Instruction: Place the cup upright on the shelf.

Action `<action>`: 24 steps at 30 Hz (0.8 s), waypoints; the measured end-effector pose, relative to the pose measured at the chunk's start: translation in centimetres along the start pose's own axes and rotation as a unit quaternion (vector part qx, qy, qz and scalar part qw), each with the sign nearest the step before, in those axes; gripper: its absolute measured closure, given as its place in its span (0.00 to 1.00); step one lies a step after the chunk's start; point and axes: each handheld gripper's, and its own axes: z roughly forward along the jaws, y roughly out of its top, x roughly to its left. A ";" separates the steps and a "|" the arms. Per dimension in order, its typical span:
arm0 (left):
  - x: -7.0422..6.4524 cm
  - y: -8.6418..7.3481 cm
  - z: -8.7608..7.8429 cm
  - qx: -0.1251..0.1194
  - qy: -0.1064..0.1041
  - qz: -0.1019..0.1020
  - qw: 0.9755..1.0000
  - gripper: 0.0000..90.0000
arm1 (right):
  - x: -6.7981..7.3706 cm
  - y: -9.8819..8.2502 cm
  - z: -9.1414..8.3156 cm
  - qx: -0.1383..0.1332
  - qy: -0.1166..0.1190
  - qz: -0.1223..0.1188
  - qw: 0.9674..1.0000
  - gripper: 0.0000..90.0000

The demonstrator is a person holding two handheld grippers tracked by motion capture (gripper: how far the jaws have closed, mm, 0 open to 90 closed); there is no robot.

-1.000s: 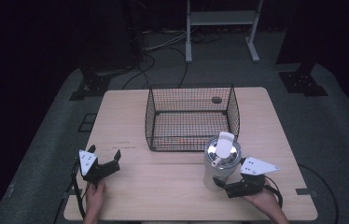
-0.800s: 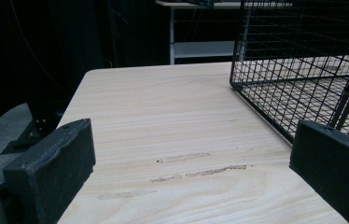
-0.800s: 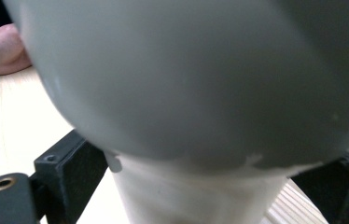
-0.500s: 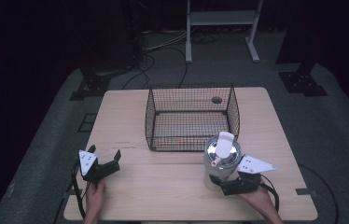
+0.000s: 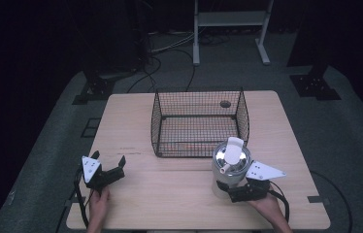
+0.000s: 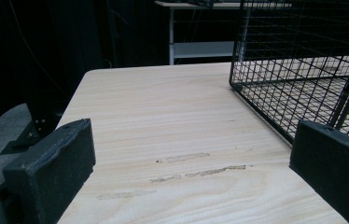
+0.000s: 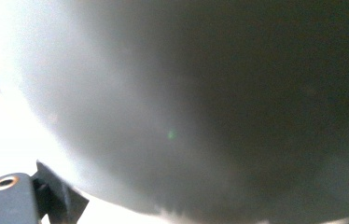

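Dim room, pale tabletop (image 5: 179, 194): the steel kettle (image 5: 230, 165) stands at 5 o'clock of the wire basket (image 5: 199, 121). Right tongs (image 5: 228, 187) pinch its base; left tongs (image 5: 107, 162) gape. Lift level, clearing the rim.

Wire basket (image 5: 199, 124) mid-table, kettle (image 5: 230, 165) just in front; free tabletop (image 5: 165, 189) elsewhere, prob.

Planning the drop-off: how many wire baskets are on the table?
1. The wire basket stands mid-table toward the far edge, just behind the steel kettle at the right tool. Nothing else could hide another.
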 end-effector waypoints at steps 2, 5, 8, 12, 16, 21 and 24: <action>0.0 0.0 0.0 0.000 0.000 0.000 1.000 0.00 | 0.0 0.0 0.0 -0.001 -0.002 0.001 1.000 0.10; 0.0 0.0 0.0 0.000 0.000 -0.001 1.000 0.00 | 0.0 -0.1 0.0 -0.007 -0.003 -0.001 1.000 0.10; 0.0 0.0 0.0 0.000 0.000 -0.002 1.000 0.00 | 0.1 -0.1 0.0 -0.008 -0.005 -0.002 1.000 0.11; 0.0 0.0 0.0 -0.001 0.000 -0.003 1.000 0.00 | 0.0 0.2 0.2 -0.016 0.005 0.010 1.000 0.11; 0.1 0.0 0.0 0.000 -0.001 -0.002 1.000 0.00 | -0.2 1.3 0.5 -0.028 0.008 0.018 0.999 0.11; 0.1 0.0 0.0 -0.001 -0.001 -0.004 1.000 0.00 | -0.3 4.2 0.9 -0.035 0.012 0.001 0.999 0.11; 0.0 0.0 0.0 -0.002 -0.001 -0.005 1.000 0.00 | -0.5 5.9 1.3 -0.033 0.018 -0.006 0.999 0.11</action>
